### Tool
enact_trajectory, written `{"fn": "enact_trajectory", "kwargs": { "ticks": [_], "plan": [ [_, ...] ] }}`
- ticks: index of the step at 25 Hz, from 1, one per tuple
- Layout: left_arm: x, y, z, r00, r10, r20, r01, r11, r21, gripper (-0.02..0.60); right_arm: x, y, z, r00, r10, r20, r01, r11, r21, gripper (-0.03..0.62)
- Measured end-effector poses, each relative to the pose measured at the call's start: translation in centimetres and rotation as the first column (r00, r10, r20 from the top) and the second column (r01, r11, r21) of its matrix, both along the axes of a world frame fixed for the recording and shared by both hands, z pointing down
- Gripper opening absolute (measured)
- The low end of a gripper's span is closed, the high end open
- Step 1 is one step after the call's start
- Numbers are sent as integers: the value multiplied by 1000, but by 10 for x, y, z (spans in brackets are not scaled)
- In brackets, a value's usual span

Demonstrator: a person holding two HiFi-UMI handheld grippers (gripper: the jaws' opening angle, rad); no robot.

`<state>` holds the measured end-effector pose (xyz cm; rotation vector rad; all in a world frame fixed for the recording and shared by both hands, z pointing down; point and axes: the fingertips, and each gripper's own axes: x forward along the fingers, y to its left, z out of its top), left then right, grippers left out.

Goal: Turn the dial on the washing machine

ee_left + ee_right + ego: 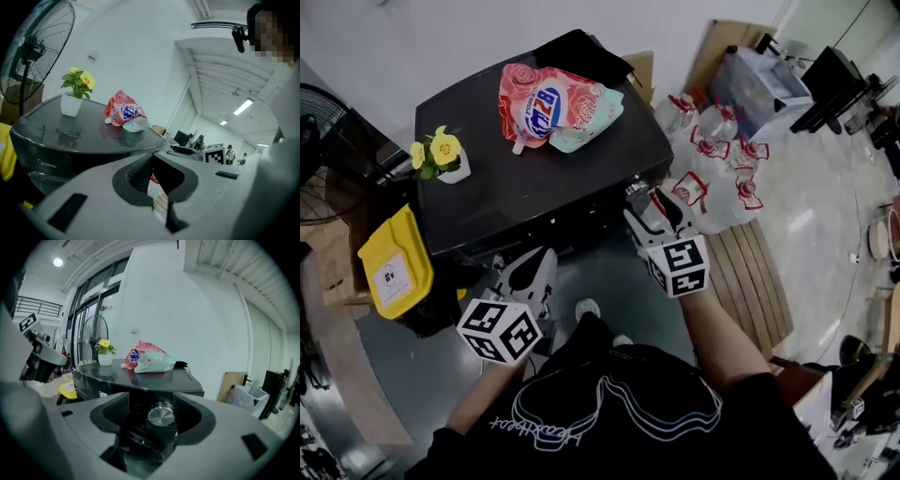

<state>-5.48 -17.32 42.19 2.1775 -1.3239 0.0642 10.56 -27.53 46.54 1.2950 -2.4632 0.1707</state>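
Note:
The dark washing machine (516, 202) stands in front of me, and its round silver dial (635, 188) sits at the right end of the front panel. My right gripper (645, 204) is just in front of the dial with its jaws wide open. In the right gripper view the dial (161, 414) shows in the gap of the right gripper (151, 400), and neither pad touches it. My left gripper (534, 261) hangs lower, before the machine's front left. In the left gripper view the tips of the left gripper (153, 157) meet with nothing held.
On the machine's lid lie a pink and teal detergent pouch (553, 105), a potted yellow flower (441, 155) and a black cloth (581, 52). A yellow bin (394, 264) stands to the left. Several water jugs (712, 159) and a wooden pallet (759, 281) are to the right. A fan (319, 155) stands at the far left.

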Motion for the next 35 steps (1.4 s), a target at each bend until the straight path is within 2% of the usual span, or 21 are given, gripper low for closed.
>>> {"fn": "enact_trajectory", "kwargs": {
  "ticks": [4, 8, 17, 27, 35],
  "plan": [
    [-15, -3, 2, 999, -32, 20, 32, 999, -11, 5, -2, -22, 29, 996, 12, -84, -13, 1000, -20, 282],
    [-21, 2, 9, 997, -75, 16, 76, 997, -26, 5, 2, -35, 53, 991, 23, -130, -27, 999, -34, 282],
    [-22, 14, 27, 993, -118, 21, 119, 991, -61, 5, 0, -41, 75, 992, 16, -128, -22, 999, -46, 279],
    [-19, 22, 36, 989, -142, 35, 144, 986, -82, 5, 3, -43, 75, 996, 35, -80, -40, 998, -58, 276],
    [-16, 25, 47, 989, -141, 42, 145, 984, -102, 5, 7, -45, 80, 992, 64, 111, -46, 986, -161, 276]
  ]
}}
